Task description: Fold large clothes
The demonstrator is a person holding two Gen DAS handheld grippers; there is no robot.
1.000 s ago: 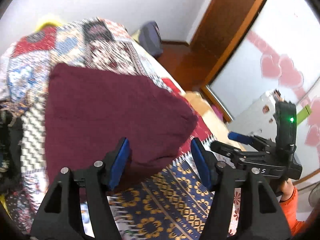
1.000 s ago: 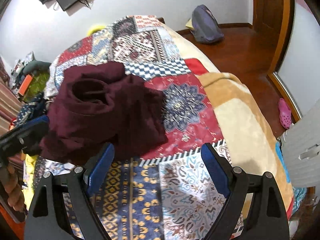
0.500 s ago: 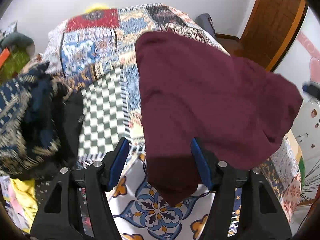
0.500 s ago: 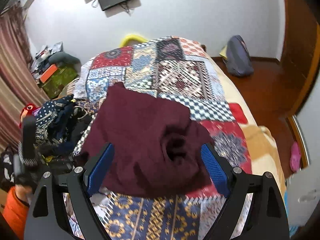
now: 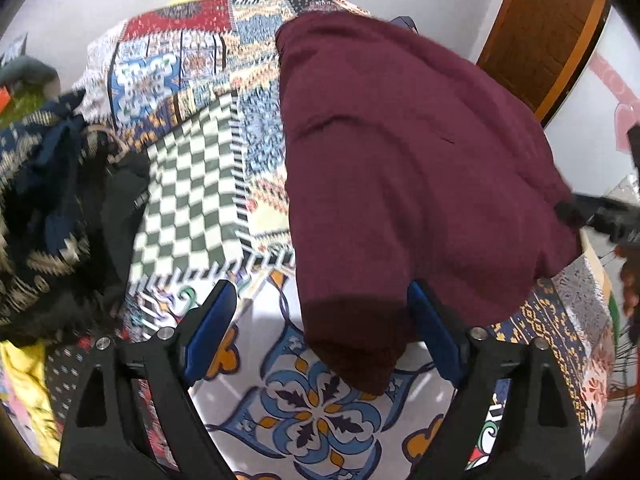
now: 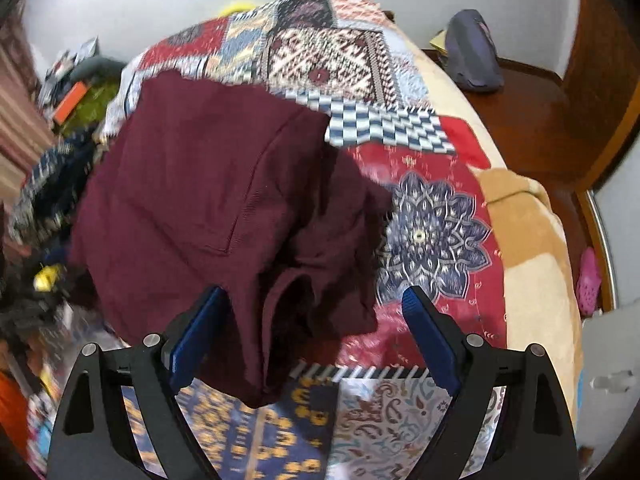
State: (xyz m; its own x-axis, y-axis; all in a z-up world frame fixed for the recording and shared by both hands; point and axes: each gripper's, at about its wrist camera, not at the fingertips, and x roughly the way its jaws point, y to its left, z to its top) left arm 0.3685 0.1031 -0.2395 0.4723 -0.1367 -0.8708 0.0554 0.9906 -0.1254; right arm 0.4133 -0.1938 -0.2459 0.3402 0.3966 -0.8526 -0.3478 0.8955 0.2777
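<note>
A large maroon sweater (image 5: 400,168) lies partly folded on a patchwork bedspread (image 5: 192,184). Its dark ribbed cuff (image 5: 356,344) hangs between the fingers of my left gripper (image 5: 324,336), which is open and grips nothing. In the right wrist view the sweater (image 6: 208,200) is bunched, with a rumpled sleeve opening (image 6: 304,292) near my right gripper (image 6: 312,340). That gripper is open too, its blue pads wide apart over the sweater's near edge.
A heap of dark patterned clothes (image 5: 48,208) lies at the bed's left side. A tan blanket (image 6: 532,240) covers the bed's right edge. A grey backpack (image 6: 472,56) sits on the wooden floor by the wall. A wooden door (image 5: 552,28) stands at right.
Both grippers have moved in closer over the sweater. The sweater's near edge now reaches between the fingers of each gripper. Both stay open.
</note>
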